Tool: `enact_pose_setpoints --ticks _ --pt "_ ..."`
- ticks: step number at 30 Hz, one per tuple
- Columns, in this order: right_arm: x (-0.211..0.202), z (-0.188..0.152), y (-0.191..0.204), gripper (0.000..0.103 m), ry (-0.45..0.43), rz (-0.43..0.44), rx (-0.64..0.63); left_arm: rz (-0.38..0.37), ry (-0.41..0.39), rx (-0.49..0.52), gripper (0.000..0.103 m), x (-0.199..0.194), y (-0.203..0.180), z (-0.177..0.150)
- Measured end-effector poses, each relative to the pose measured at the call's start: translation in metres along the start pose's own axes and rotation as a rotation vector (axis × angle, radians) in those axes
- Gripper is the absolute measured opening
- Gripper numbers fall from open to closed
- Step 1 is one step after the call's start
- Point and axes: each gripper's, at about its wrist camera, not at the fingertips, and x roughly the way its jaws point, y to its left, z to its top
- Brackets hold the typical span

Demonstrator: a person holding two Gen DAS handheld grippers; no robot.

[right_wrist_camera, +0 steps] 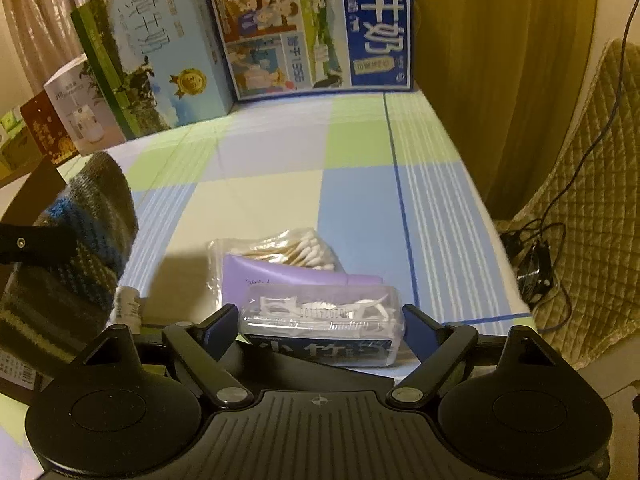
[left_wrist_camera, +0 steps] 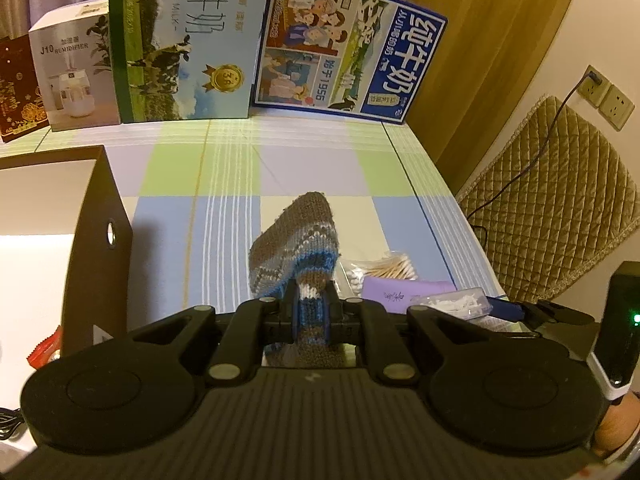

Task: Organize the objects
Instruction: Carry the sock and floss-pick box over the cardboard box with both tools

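Meanwhile, the left gripper (left_wrist_camera: 310,312) had its fingers pressed together on a knitted sock (left_wrist_camera: 294,240), striped grey, brown and blue. In the left wrist view the sock rose from the pinch toward 12 o'clock, its toe end standing clear above the checked cloth (left_wrist_camera: 224,176). A dark open box (left_wrist_camera: 102,248) stood at 9 o'clock of the sock, just beside it.

At 3 o'clock of the left gripper lay a small heap: a bag of cotton swabs (left_wrist_camera: 384,268), a purple packet (left_wrist_camera: 404,290) and a clear floss-pick case (left_wrist_camera: 452,304).

In the right wrist view the right gripper (right_wrist_camera: 320,328) had its fingers spread, one on each side of the floss-pick case (right_wrist_camera: 320,320). Whether the blue pads (right_wrist_camera: 420,330) touched the case, I could not tell; a narrow gap seemed to show at each end. The purple packet (right_wrist_camera: 280,276) lay just past the case at 12 o'clock, with the swab bag (right_wrist_camera: 280,246) beyond it and partly under it. The sock (right_wrist_camera: 86,220) hung at 9 o'clock of that heap, with a black finger (right_wrist_camera: 36,244) of the left gripper across it.

Along the far edge of the cloth stood a blue milk carton (left_wrist_camera: 344,48), a green milk carton (left_wrist_camera: 184,40), a white humidifier box (left_wrist_camera: 72,68) and a red box (left_wrist_camera: 18,88).
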Motion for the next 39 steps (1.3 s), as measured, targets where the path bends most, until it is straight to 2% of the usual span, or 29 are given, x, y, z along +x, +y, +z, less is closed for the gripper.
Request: enact_pose_setpoints --ticks 12,22,29,39 --pt "-0.064 0.019 0.024 0.083 -0.116 0.075 -0.033 -0.014 -0.080 -0.015 0.008 -0.044 0.003 0.000" --pt "-0.097 0.030 0.084 0.083 -0.161 0.191 -0.118 -0.008 -0.153 -0.056 0.008 -0.096 0.027 0.000" --pt "-0.103 0.032 0.145 0.083 -0.175 0.287 -0.152 0.025 -0.210 -0.085 0.008 -0.141 0.067 0.000" --pt "-0.084 0.033 0.246 0.083 -0.161 0.391 -0.175 0.131 -0.238 -0.105 0.008 -0.188 0.160 -0.001"
